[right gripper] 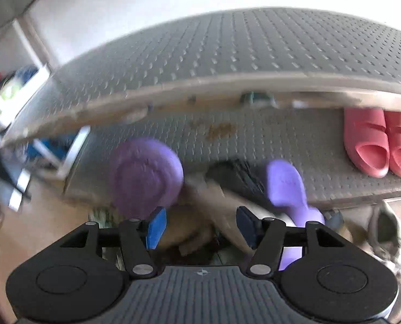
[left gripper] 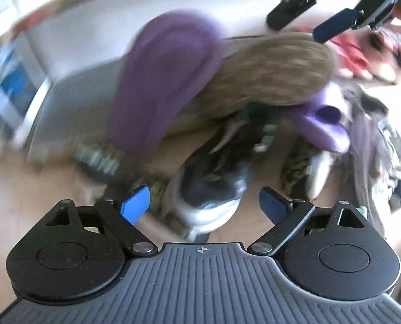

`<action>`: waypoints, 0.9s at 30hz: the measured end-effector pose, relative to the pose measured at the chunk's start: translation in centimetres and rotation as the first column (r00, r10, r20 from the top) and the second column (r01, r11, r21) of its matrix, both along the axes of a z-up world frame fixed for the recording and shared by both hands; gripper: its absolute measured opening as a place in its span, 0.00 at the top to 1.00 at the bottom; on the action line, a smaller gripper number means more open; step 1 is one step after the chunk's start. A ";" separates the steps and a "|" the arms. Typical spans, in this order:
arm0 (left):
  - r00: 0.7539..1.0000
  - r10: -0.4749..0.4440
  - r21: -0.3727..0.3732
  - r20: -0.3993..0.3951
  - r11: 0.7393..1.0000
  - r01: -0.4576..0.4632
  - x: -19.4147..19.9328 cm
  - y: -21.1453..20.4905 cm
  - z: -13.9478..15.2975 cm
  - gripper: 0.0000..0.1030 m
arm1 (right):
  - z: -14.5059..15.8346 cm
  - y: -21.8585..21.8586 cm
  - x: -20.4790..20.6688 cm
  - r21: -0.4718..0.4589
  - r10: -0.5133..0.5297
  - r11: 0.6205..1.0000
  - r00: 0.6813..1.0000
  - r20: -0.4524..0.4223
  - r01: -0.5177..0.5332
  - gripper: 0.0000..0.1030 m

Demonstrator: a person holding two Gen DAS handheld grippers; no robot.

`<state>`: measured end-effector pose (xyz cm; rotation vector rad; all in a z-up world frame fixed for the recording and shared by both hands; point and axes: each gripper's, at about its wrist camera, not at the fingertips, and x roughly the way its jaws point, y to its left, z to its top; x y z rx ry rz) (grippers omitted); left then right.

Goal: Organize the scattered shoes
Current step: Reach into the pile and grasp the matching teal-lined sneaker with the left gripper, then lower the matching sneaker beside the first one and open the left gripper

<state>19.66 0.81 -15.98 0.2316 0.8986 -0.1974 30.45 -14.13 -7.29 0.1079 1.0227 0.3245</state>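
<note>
A pile of shoes lies on the wooden floor in front of a grey shoe rack [right gripper: 227, 54]. In the left wrist view a purple slipper [left gripper: 165, 78] leans sole-up on a tan shoe sole [left gripper: 268, 78], with a second purple slipper [left gripper: 324, 124] and a dark sneaker [left gripper: 216, 178] below. My left gripper [left gripper: 204, 205] is open just above the dark sneaker. My right gripper [right gripper: 199, 228] is open over the tan shoe [right gripper: 216, 202], between the two purple slippers [right gripper: 146, 178] [right gripper: 286, 183]. It also shows in the left wrist view [left gripper: 308, 19], above the pile.
A pair of pink slippers [right gripper: 381, 145] stands on the rack's lower shelf at the right. A grey sneaker [right gripper: 386, 232] lies at the right of the pile. White shelving with blue items [right gripper: 38, 140] stands to the left. Both views are motion-blurred.
</note>
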 end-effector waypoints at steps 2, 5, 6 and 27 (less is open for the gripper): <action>0.995 -0.093 0.031 0.037 0.995 0.092 1.5 -2.2 0.0 0.13 | 0.1 -1.9 -0.5 0.001 0.002 1.000 1.000 -0.027 -0.002 0.43; 0.984 -0.173 0.077 0.042 0.982 0.170 3.8 -4.6 -0.9 0.13 | -1.5 -4.5 -0.6 -0.046 -0.040 0.998 0.996 -0.080 0.037 0.43; 0.982 -0.185 0.085 0.037 0.980 0.182 4.2 -5.0 -1.1 0.14 | -2.2 -5.2 -0.3 -0.047 -0.061 0.997 0.993 -0.100 0.056 0.43; 0.921 0.046 0.017 -0.388 0.999 -0.043 5.6 -5.2 -1.7 0.51 | -2.7 -11.9 -1.9 0.019 -0.275 0.959 0.944 -0.181 0.283 0.40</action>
